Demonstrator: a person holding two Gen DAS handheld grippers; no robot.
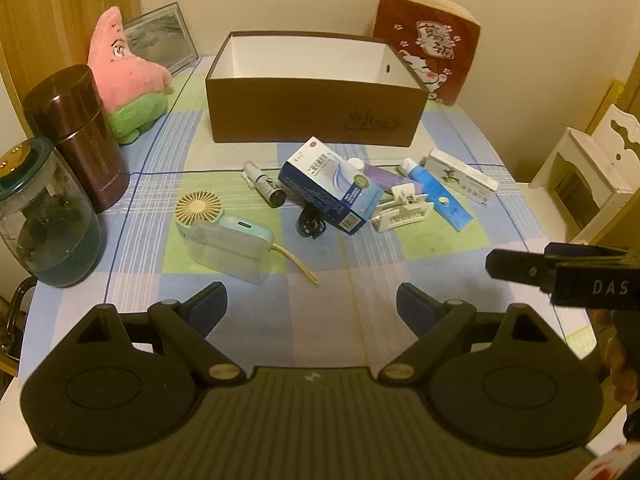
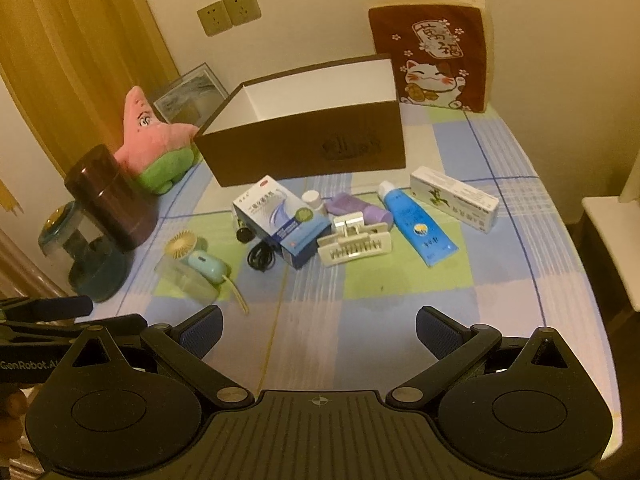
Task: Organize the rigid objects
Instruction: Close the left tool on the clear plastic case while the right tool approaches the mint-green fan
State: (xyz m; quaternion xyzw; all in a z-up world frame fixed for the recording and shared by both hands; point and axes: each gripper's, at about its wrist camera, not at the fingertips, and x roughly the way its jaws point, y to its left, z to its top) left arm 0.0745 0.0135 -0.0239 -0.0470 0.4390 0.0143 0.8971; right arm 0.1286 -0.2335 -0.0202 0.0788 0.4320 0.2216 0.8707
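**Crowded pile, nothing gripped**

Both grippers hover low over the near edge of the table, level and aimed forward. The left gripper (image 1: 312, 308) is spread wide and empty; so is the right gripper (image 2: 319, 330).

The clutter lies at twelve o'clock. The blue medicine box (image 2: 286, 220) leans on a black cable (image 2: 260, 258) and a small bottle (image 1: 266, 186), so I judge lifting it could drag or roll them. The hair clip (image 2: 354, 244) touches the blue tube (image 2: 416, 224).

Beyond sits the empty brown box (image 2: 304, 148).

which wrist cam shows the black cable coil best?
Right wrist: the black cable coil lies mostly exposed beside the blue medicine box. In the left wrist view the coil is partly tucked under that box.
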